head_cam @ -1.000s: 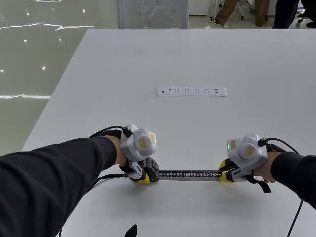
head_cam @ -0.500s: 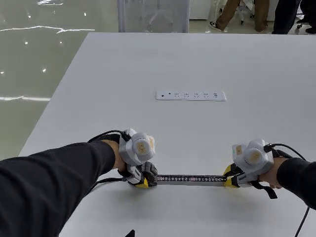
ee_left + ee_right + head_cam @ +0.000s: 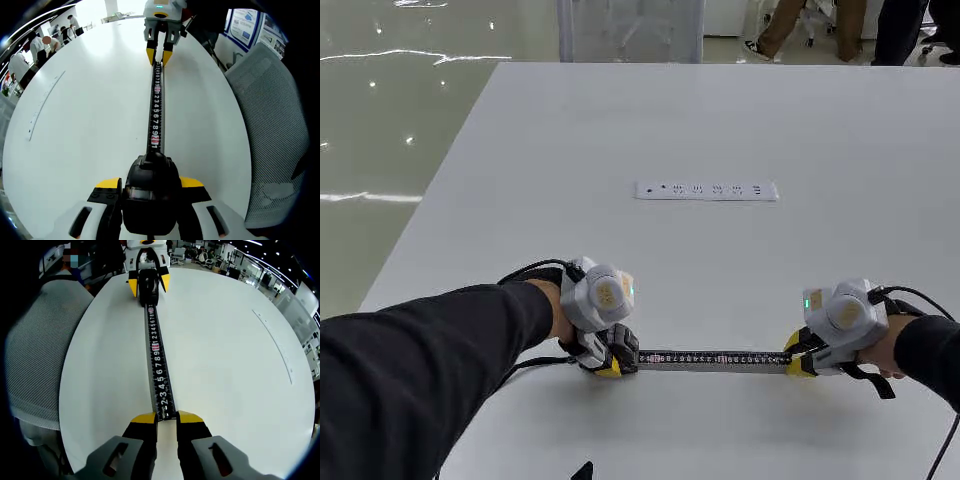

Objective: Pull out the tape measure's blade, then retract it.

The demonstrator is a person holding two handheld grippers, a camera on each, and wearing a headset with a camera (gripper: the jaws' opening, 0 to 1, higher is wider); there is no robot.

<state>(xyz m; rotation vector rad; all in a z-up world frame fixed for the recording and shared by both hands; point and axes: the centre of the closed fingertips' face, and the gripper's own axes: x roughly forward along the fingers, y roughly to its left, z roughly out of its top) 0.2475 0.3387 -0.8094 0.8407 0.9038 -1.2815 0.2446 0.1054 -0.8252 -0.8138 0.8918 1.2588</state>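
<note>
My left gripper (image 3: 611, 361) (image 3: 150, 186) is shut on the black tape measure case (image 3: 151, 192) (image 3: 621, 348) (image 3: 148, 286) near the table's front edge. The blade (image 3: 714, 358) (image 3: 156, 107) (image 3: 156, 365), black with white numbers, stretches flat over the table to the right. My right gripper (image 3: 798, 358) (image 3: 165, 417) is shut on the blade's end, its yellow-tipped fingers (image 3: 145, 418) pinched around it. In the left gripper view the right gripper (image 3: 159, 54) sits at the blade's far end; in the right gripper view the left gripper (image 3: 148, 287) holds the case.
A white power strip (image 3: 707, 190) lies flat at the middle of the white table (image 3: 720, 120). A grey mesh chair (image 3: 270, 125) (image 3: 35, 345) stands at the table's near edge. People's legs (image 3: 800, 25) show beyond the far edge.
The right gripper has moved further right with the blade's end, so more blade is out. The left gripper and case have stayed put.
</note>
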